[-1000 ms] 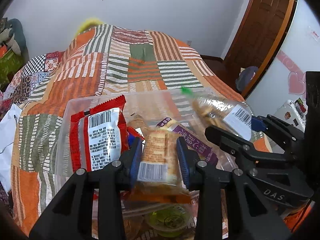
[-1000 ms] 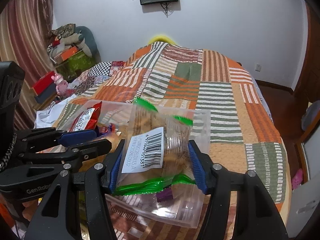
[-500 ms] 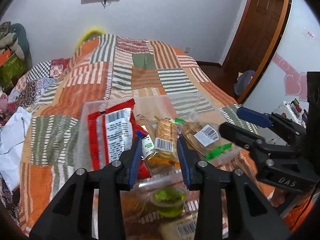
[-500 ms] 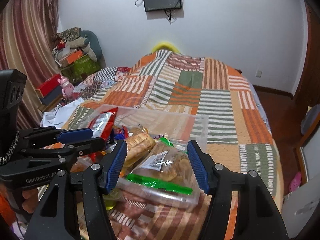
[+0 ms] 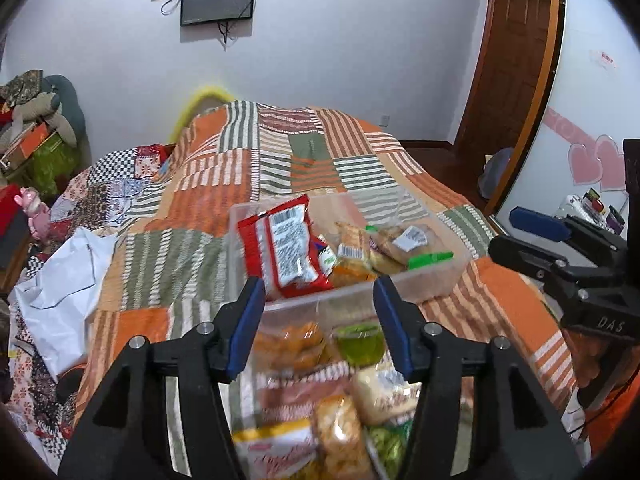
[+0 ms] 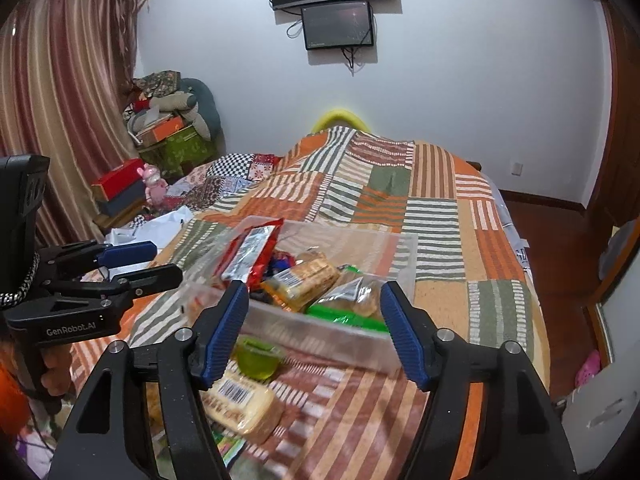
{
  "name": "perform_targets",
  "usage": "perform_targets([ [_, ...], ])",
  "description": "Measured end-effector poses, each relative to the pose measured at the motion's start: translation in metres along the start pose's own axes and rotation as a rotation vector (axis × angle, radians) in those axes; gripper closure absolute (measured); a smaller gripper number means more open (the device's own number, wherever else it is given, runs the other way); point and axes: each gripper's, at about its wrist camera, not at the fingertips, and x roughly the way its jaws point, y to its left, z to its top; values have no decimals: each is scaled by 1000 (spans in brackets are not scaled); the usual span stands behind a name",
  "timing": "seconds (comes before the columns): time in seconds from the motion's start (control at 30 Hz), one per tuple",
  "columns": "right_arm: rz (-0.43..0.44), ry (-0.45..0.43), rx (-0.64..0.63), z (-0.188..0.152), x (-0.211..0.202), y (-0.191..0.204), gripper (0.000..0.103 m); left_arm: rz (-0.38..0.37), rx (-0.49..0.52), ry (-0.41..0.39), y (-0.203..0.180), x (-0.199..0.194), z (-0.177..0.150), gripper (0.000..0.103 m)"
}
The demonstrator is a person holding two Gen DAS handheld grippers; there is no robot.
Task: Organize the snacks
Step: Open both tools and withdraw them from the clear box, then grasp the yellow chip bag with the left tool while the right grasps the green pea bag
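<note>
Two grippers, both empty: the left gripper (image 5: pixel 318 318) and right gripper (image 6: pixel 314 330) had their blue pads spread wide, hovering just short of the clear plastic bin (image 5: pixel 444 276) on the striped patchwork bedspread (image 5: pixel 280 160). The red foil packet (image 5: pixel 286 246) leaned upright against the bin's left wall, long axis running up and away, probably to leave room for the flat green-trimmed clear cookie bag (image 6: pixel 352 300) beside it. Loose snacks, including a green jelly cup (image 6: pixel 256 362), lay near the bin, not yet sorted.
</note>
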Motion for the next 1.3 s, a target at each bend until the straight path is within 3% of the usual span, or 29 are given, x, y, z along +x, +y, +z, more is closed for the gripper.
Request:
perform_targets([
  [0.37,13,-7,-18,-32,-21,32,33,27,-8,10,23,-34,-52,40],
  [0.57,52,36,9,-53,-13,45,33,35,-27,45,33,-41,-82,39],
  [0.97,102,129,60,-94,2,61,33,33,-96,119,54,-25,-134,39],
  [1.3,146,213,2,-111,28,90,33,8,-83,144,49,-16,-146,39],
])
